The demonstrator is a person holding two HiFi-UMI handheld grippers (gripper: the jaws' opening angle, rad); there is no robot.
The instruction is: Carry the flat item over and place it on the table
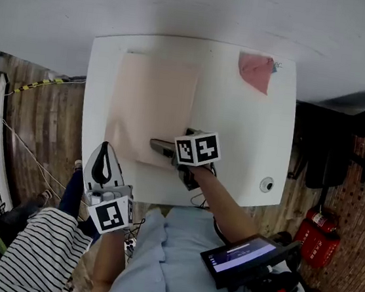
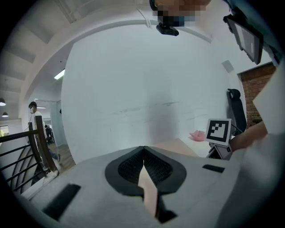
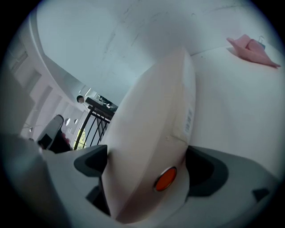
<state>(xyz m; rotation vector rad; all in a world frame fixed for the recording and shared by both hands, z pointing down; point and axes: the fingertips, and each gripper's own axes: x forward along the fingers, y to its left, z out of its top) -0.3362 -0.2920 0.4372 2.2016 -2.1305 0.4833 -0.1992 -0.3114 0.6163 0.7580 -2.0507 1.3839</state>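
A pale beige flat item (image 1: pixel 151 105) lies spread on the left half of the white table (image 1: pixel 236 135). My right gripper (image 1: pixel 159 147) is shut on its near edge; up close the fabric (image 3: pixel 151 133) with an orange snap (image 3: pixel 165 178) fills the space between the jaws of the right gripper (image 3: pixel 149 169). My left gripper (image 1: pixel 105 149) stands at the table's front left, at the item's near left corner. In the left gripper view the left gripper (image 2: pixel 144 167) is shut on a thin beige edge (image 2: pixel 148 189), with the flat item (image 2: pixel 178 144) beyond it.
A pink crumpled thing (image 1: pixel 254 70) lies at the table's far right corner. A round cable hole (image 1: pixel 267 184) is near the front right. A person in a striped top (image 1: pixel 38 250) stands at the lower left. A dark chair (image 1: pixel 327 153) and red extinguisher (image 1: pixel 320 235) stand right of the table.
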